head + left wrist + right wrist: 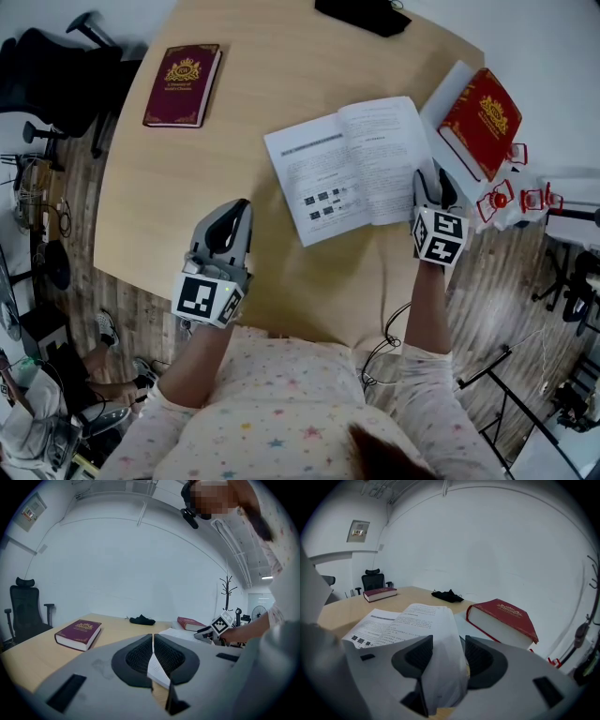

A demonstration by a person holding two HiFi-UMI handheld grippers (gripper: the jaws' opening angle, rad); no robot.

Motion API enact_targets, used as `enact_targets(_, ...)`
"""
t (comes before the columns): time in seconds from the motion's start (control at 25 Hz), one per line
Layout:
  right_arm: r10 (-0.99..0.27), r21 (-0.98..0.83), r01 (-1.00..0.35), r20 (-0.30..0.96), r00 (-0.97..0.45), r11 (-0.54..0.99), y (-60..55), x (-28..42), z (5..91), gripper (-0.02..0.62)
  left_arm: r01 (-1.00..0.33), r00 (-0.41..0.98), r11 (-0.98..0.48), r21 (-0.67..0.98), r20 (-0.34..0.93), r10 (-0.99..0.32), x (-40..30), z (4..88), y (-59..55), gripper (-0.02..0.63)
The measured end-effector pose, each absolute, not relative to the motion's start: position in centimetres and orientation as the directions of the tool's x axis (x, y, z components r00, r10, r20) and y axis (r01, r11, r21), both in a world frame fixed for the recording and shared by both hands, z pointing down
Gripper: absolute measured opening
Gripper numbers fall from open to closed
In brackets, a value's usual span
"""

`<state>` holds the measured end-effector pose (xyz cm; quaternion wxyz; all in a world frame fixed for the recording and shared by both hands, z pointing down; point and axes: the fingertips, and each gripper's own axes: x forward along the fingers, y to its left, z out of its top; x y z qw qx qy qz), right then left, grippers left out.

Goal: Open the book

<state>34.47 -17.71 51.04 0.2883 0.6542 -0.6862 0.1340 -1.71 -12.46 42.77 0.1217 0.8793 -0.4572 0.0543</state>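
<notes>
Print on open book (pixel 347 164) too small to read. Right claw (pixel 433 176) clamps its right-hand pages, hiding their edge; left claw (pixel 237 210) closed, empty.

Left tongs (pixel 239 208) closed together, right tongs (pixel 435 178) clamped on a page (pixel 443 658), both forearms stretched forward.

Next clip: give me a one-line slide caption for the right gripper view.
Right claw pinches curled pages of the open booklet; a closed red book lies beside it.
</notes>
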Motion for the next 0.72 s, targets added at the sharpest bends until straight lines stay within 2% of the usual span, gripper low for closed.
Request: enact_targets(0.72, -0.849, 0.17, -0.981, 0.528, 0.011, 0.093, -16.7, 34.0, 48.3, 0.215, -0.81, 0.586, -0.564, 0.157, 0.191, -0.788, -1.6, 42.1, -12.6, 0.021)
